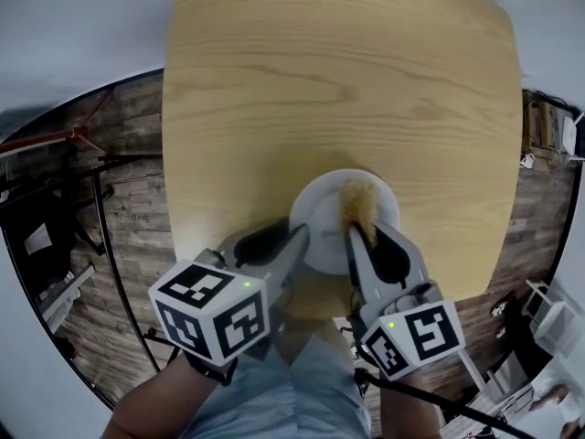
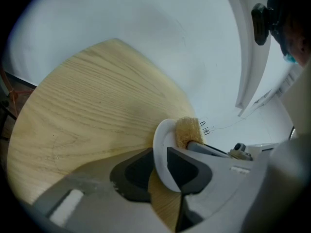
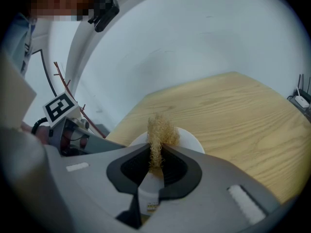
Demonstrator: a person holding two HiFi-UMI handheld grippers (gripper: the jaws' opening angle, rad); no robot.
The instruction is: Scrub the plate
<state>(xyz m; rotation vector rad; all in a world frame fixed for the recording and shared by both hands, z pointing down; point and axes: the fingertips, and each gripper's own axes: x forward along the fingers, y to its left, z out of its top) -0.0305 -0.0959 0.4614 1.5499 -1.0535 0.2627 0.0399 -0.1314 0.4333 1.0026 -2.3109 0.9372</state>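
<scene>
- left tool (image 2: pixel 159 155): narrow gap, jaws clamped on the plate (image 2: pixel 163 136) rim. One pad each side of the white edge, both touching it. Nothing else btw the jaws.
- grip pt = plate's left rim in head view. Tips reach only just over the edge, rest of the plate is uncovered.
- right tool (image 3: pixel 156 152): jaws nearly together, pinching a tan fibrous scrub pad (image 3: pixel 160 127). It's squeezed thin btw the pads, and the frayed top sticks out past the tips.
- scrub pad sits on the plate's far-right part in head view. In left gripper view it's touching the white surface just inside the rim.
- plate location: on the light wood bench (image 1: pixel 338 80), close to the near edge, approx mid-width. Can't tell if it lies fully flat or is tipped up a bit on the gripped side.
- pose: both tools angled fwd and down, converging on the plate from the near edge. Left comes in from lower left, right from lower right, tips near each other w/ the plate's near part btw them.
- left cube (image 1: pixel 212 311) and right cube (image 1: pixel 416 335) sit back past the bench edge, above the person's lap (image 1: pixel 302 382) (light-blue fabric).
- left forearm (image 1: pixel 155 410) enters from the frame's bottom left, running up to the left cube. Right arm is mostly hidden behind its cube.
- dark plank floor (image 1: pixel 128 199) shows both sides of the bench.
</scene>
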